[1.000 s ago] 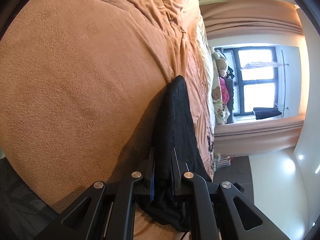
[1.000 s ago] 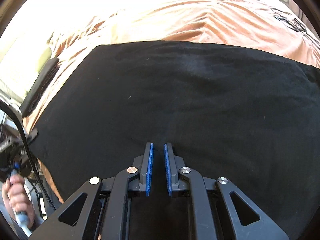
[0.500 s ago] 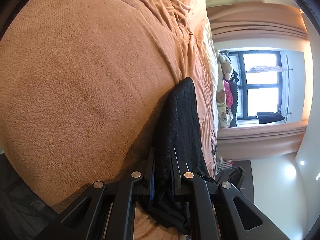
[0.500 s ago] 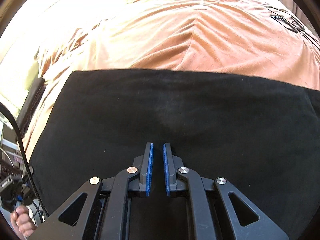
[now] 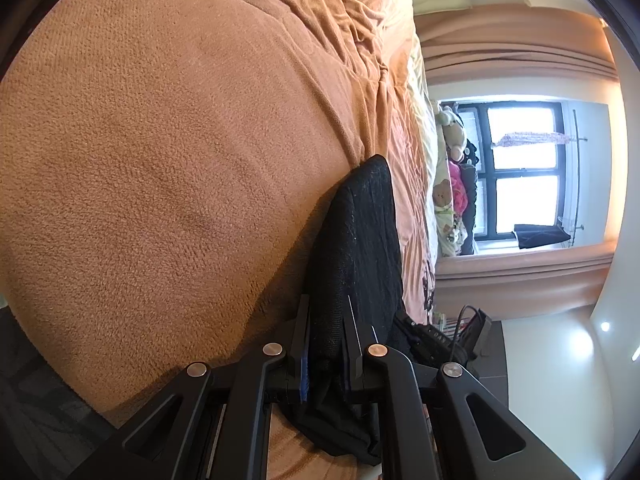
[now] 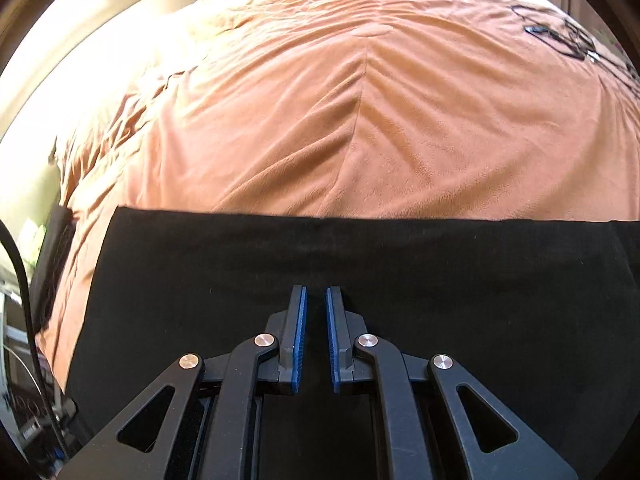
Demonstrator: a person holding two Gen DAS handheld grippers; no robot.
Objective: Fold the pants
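The black pants [image 5: 360,232] run away from my left gripper [image 5: 326,308] as a raised ridge over the orange blanket [image 5: 160,160]. That gripper is shut on a bunch of the black cloth, and more cloth hangs below its fingers. In the right wrist view the pants [image 6: 440,272] lie flat and smooth, with a straight far edge across the orange blanket [image 6: 360,100]. My right gripper [image 6: 316,292] is shut just above the flat cloth, its blue pads almost together. Whether cloth is pinched between them I cannot tell.
A window [image 5: 520,172] and stuffed toys [image 5: 448,184] lie beyond the bed. A black device with a cable [image 5: 440,336] shows past the pants. A flat black object [image 6: 52,248] and cables [image 6: 20,280] sit at the bed's left edge. Dark floor [image 5: 32,412] borders the bed.
In the right wrist view the pants' far edge has come much nearer the gripper, baring more blanket beyond. In the left wrist view the ridge of cloth sits slightly lower and a black device has appeared.
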